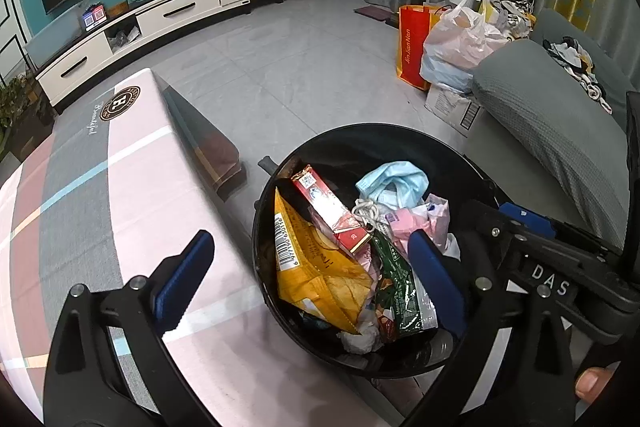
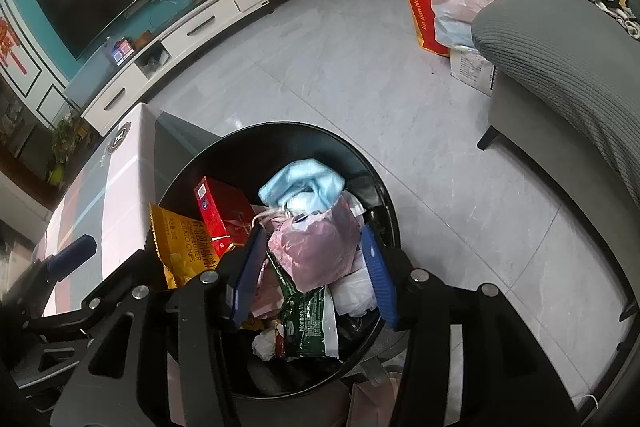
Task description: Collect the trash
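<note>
A round black trash bin [image 1: 360, 133] stands on the floor beside the table, full of trash: a yellow chip bag [image 1: 320, 267], a red box [image 1: 328, 211], a green packet [image 1: 400, 287], a blue face mask [image 1: 394, 183] and pink wrappers [image 1: 424, 223]. My left gripper [image 1: 312, 267] is open and empty, hovering over the bin's near left rim and the table edge. My right gripper [image 2: 312, 267] is open above the bin [image 2: 280, 131], its blue fingers on either side of a crumpled pink wrapper [image 2: 320, 251] on top of the pile; I cannot tell if they touch it.
A table with a pink and grey cloth [image 1: 100, 187] stands left of the bin. A grey sofa [image 1: 552, 123] is on the right, with bags [image 1: 460, 43] piled beyond it. A white TV cabinet [image 1: 168, 19] lines the far wall.
</note>
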{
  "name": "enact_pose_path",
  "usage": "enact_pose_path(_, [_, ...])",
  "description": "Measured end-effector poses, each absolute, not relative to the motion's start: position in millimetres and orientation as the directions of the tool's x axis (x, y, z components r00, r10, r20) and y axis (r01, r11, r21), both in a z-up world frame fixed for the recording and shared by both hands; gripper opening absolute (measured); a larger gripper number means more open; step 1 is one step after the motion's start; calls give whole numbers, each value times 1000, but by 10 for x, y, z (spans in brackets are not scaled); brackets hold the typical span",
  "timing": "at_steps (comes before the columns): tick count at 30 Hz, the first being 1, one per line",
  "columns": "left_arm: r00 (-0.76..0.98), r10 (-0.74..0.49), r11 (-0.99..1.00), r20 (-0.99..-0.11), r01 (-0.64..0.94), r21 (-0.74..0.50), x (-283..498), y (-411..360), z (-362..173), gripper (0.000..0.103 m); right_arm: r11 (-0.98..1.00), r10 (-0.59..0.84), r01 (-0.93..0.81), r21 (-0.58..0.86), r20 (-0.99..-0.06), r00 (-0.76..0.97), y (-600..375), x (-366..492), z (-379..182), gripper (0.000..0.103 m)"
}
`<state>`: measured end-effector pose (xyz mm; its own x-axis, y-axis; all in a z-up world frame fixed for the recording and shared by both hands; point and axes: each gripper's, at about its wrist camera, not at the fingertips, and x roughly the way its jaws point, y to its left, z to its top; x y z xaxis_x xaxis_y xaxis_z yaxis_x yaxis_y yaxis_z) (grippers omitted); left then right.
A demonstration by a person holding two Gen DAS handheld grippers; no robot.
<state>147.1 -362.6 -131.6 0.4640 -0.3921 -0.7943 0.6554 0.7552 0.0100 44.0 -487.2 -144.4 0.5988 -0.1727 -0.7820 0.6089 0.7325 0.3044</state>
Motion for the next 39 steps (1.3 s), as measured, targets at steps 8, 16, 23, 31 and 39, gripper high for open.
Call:
enact_pose_path(8, [464,-393,751,-794,660,14,1446,-3622,-1302,98,729,-174,612,308,-780,601,-4883,437,-1428,50])
enact_pose_path(16, [478,-383,758,-790,652,27,1419,-3575,-1265,100,733,-197,616,290,-776,599,-4841,407,-1360,61])
enact_pose_path(23, [511,-356,770,-783,634,64,1358,-3482,-1201,100,744,-249,628,228,-778,577,-4755,351,-1258,76])
enact_pose_path(31, [571,-300,809,-764,577,113,1237,-3228,-1061,100,769,-304,622,146,-773,557,-4629,187,-1124,99])
enact_pose_path(39, [603,-320,838,-730,540,79,915,-2714,-550,100,802,-272,579,150,-770,577,-4245,-89,-857,100])
